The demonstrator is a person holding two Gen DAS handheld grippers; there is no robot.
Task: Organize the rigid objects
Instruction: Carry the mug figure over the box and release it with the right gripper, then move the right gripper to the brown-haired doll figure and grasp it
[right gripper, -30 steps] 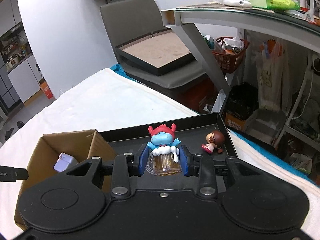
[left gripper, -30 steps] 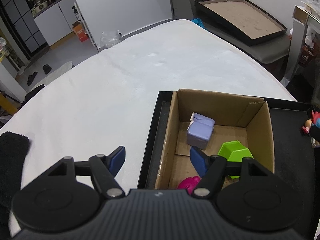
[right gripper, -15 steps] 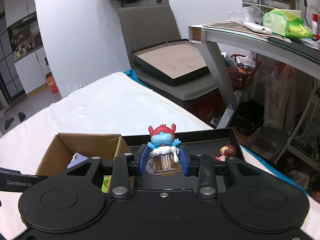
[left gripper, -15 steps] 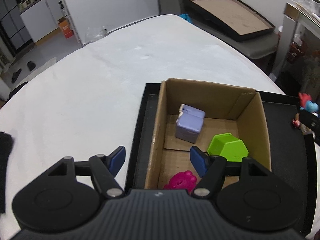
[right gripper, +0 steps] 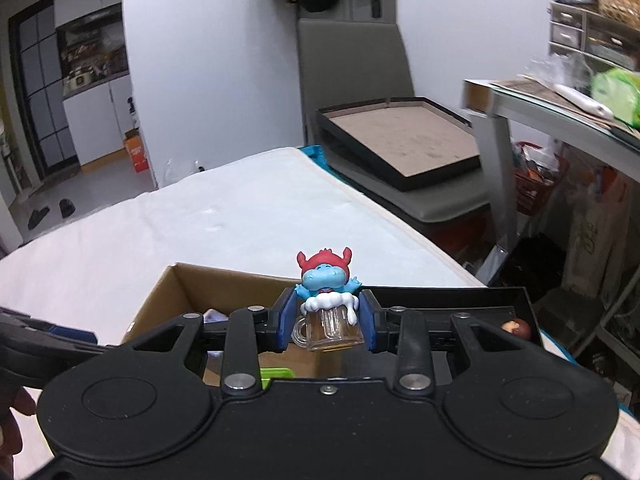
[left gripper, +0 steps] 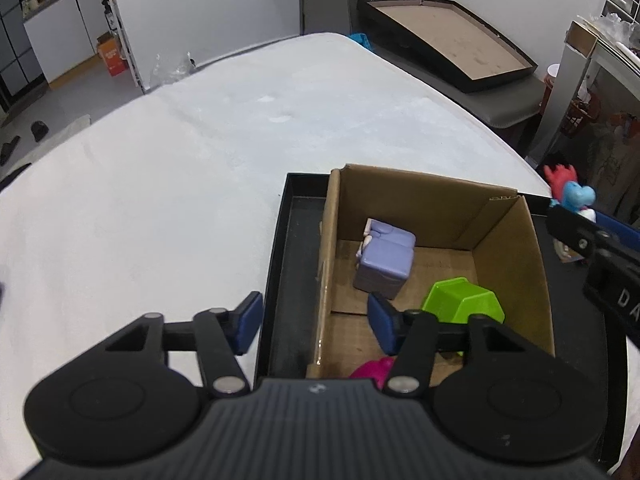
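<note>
My right gripper (right gripper: pixel 326 326) is shut on a blue hippo figure in a beer mug (right gripper: pixel 326 300), held above the right edge of the cardboard box (right gripper: pixel 176 292). The figure also shows at the right of the left wrist view (left gripper: pixel 570 192). The box (left gripper: pixel 516 264) stands in a black tray (left gripper: pixel 286 240) and holds a lilac cube (left gripper: pixel 384 258), a green hexagonal piece (left gripper: pixel 462 300) and a pink toy (left gripper: pixel 372 368). My left gripper (left gripper: pixel 314 322) is open and empty, straddling the box's left wall.
A small brown-haired figurine (right gripper: pixel 518 326) lies in the tray's right part. The tray sits on a white covered surface (left gripper: pixel 160 200). A grey chair with a black framed board (right gripper: pixel 400 140) and a cluttered desk (right gripper: pixel 560 104) stand at the back right.
My right gripper has carried the hippo figure up and left, over the box's edge. My left gripper has shifted slightly, staying open over the box's left wall.
</note>
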